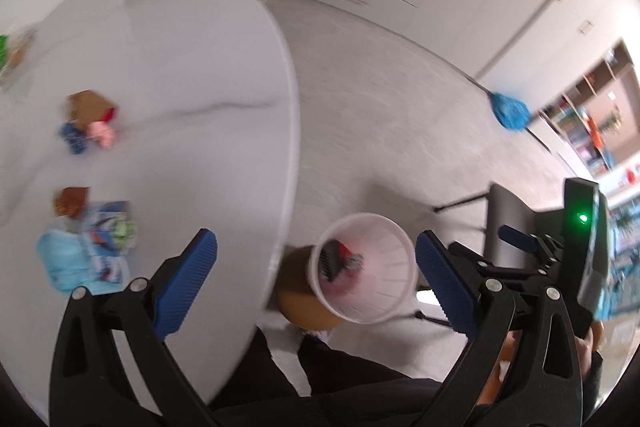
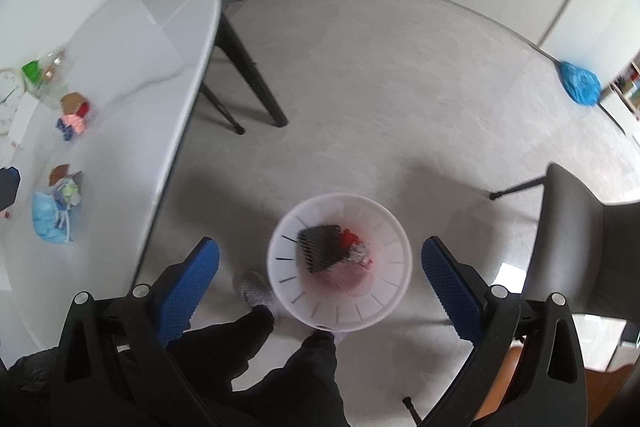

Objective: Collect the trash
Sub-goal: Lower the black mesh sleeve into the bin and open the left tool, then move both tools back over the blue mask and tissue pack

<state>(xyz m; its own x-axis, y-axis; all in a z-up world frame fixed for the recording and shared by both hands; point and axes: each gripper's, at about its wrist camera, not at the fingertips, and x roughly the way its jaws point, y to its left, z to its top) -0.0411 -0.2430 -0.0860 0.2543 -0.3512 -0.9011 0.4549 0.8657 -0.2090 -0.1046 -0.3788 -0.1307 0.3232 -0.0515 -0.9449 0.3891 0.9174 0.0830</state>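
A white slotted trash bin (image 2: 340,263) stands on the floor below the table edge, holding a black mesh piece (image 2: 320,247) and red scraps; it also shows in the left wrist view (image 1: 366,269). My right gripper (image 2: 320,287) is open and empty above the bin. My left gripper (image 1: 316,279) is open and empty over the table edge. On the white table (image 1: 168,59) lie a brown, pink and blue trash pile (image 1: 90,119) and a pile of blue packaging with a brown scrap (image 1: 88,239); both piles show in the right wrist view (image 2: 74,117) (image 2: 58,207).
A grey chair (image 2: 580,247) stands right of the bin. Black table legs (image 2: 252,79) reach the floor. A blue mop head (image 2: 580,83) lies far right. A white clock (image 2: 10,99) and a clear container with green (image 2: 40,75) sit on the table. My dark trouser legs (image 2: 288,367) are below.
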